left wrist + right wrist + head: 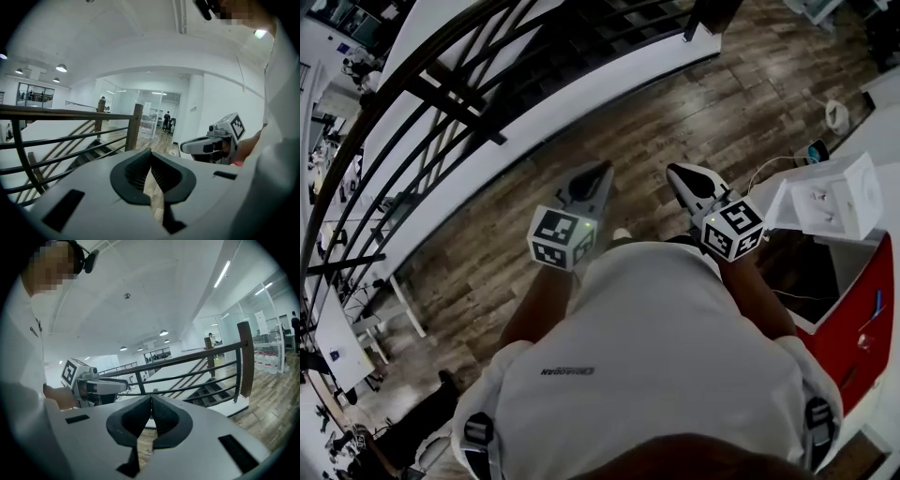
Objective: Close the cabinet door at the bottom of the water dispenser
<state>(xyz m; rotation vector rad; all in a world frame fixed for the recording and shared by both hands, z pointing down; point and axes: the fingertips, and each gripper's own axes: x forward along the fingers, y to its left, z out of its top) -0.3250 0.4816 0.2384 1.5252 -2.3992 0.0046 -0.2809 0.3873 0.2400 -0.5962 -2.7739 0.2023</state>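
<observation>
A dark metal railing (441, 103) sweeps along the upper left of the head view, fencing off a staircase (581, 47). Its white base forms the left-hand edge of a broad strip of wood floor (675, 112) lying open ahead. At centre, a person in a white shirt (666, 356) holds both tools level over that floor. The left gripper (598, 172) has its jaws closed tip to tip with nothing between them. Just beside it, the right gripper (680, 172) is likewise pressed shut and empty. Both point toward the top of the frame, well apart from the railing. To the right, a white box-shaped unit (834, 197) sits above a dark recess (806, 272). A red panel (853, 328) hugs the right edge, its long axis running steeply from upper right toward the lower edge and its face turned toward the person. Whether this panel is the dispenser's cabinet door cannot be told; neither gripper touches it.
</observation>
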